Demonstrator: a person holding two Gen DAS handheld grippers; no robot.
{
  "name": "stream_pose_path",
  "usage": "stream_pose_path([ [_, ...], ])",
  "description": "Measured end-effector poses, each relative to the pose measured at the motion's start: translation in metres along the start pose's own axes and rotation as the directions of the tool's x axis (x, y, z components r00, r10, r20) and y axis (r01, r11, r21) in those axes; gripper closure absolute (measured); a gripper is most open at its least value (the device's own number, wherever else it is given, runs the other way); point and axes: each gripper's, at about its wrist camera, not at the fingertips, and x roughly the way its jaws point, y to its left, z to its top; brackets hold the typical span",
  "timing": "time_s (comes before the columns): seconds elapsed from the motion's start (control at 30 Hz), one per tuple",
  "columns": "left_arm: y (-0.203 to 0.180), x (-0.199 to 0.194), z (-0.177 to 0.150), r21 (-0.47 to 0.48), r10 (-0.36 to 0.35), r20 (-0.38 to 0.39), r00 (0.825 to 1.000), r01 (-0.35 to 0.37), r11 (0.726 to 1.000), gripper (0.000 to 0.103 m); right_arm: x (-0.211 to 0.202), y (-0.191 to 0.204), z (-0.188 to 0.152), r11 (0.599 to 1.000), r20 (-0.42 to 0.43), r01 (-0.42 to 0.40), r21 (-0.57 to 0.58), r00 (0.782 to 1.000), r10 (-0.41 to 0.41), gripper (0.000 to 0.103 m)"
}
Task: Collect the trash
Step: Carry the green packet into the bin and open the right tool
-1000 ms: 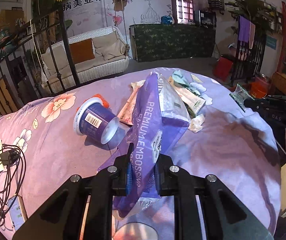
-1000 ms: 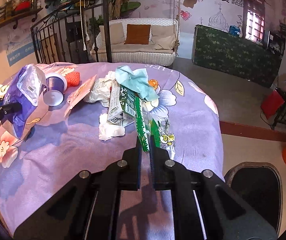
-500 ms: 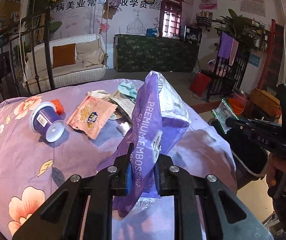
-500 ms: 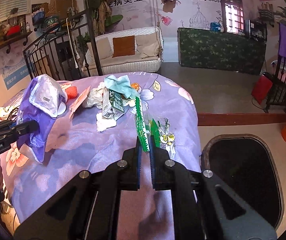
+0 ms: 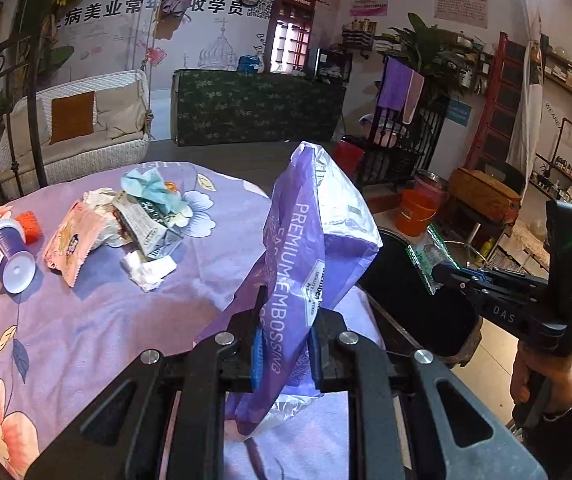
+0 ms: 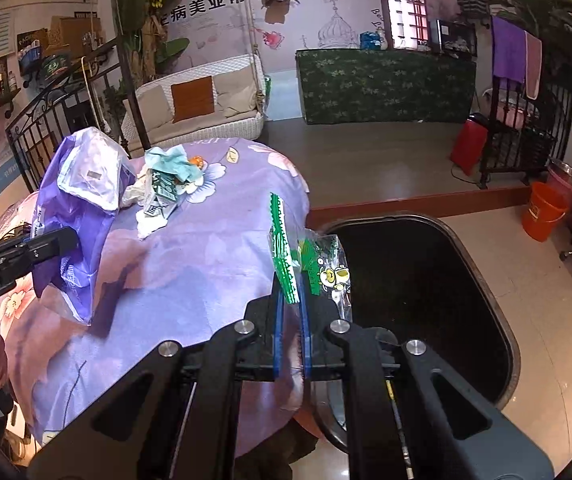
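Both fingers pinch trash: left gripper (image 5: 283, 350) a purple bag (image 5: 310, 264), right gripper (image 6: 289, 334) a green wrapper (image 6: 286, 256), near the bin (image 6: 414, 288) at lower right; a cup (image 5: 3, 248) and scraps (image 5: 147, 216) remain at upper left.

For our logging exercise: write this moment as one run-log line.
left gripper: shut on purple bag | right gripper: shut on green wrapper | black bin: open, beside table | stage: carrying
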Motion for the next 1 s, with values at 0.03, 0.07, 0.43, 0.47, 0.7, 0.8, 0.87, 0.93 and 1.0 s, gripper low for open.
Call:
stream_pose_path([
  [0.03,-0.004,0.002,0.001,0.007,-0.008,-0.001,1.000,0.008,1.000,0.085,0.000,-0.005,-0.002,1.000,-0.004,0.015,0.007,1.000,-0.014,0.095],
  [0.07,-0.009,0.005,0.001,0.015,-0.015,-0.003,1.000,0.015,1.000,0.085,0.001,-0.011,-0.003,1.000,-0.010,0.027,0.013,1.000,-0.027,0.095],
  [0.43,-0.044,0.030,0.000,0.064,-0.087,-0.046,0.995,0.090,0.994,0.085,0.041,-0.069,-0.033,0.980,-0.172,0.145,0.139,0.978,-0.120,0.095],
  [0.47,-0.046,0.032,-0.001,0.068,-0.090,-0.050,0.995,0.094,0.993,0.085,0.044,-0.072,-0.037,0.978,-0.183,0.152,0.142,0.975,-0.125,0.095],
  [0.7,-0.060,0.044,-0.004,0.079,-0.109,-0.081,0.991,0.115,0.990,0.085,0.070,-0.082,-0.048,0.968,-0.273,0.189,0.168,0.952,-0.139,0.095],
  [0.8,-0.062,0.050,-0.006,0.075,-0.117,-0.096,0.989,0.124,0.989,0.085,0.077,-0.085,-0.052,0.963,-0.304,0.204,0.175,0.942,-0.144,0.091],
  [0.87,-0.065,0.053,-0.007,0.078,-0.118,-0.105,0.987,0.126,0.989,0.085,0.078,-0.085,-0.053,0.963,-0.311,0.203,0.178,0.940,-0.141,0.087],
  [0.93,-0.068,0.056,-0.009,0.082,-0.118,-0.116,0.986,0.128,0.988,0.085,0.076,-0.084,-0.055,0.963,-0.306,0.206,0.176,0.941,-0.145,0.061],
  [1.0,-0.071,0.059,-0.010,0.083,-0.124,-0.125,0.984,0.135,0.987,0.085,0.074,-0.084,-0.058,0.963,-0.291,0.212,0.169,0.944,-0.156,0.042],
])
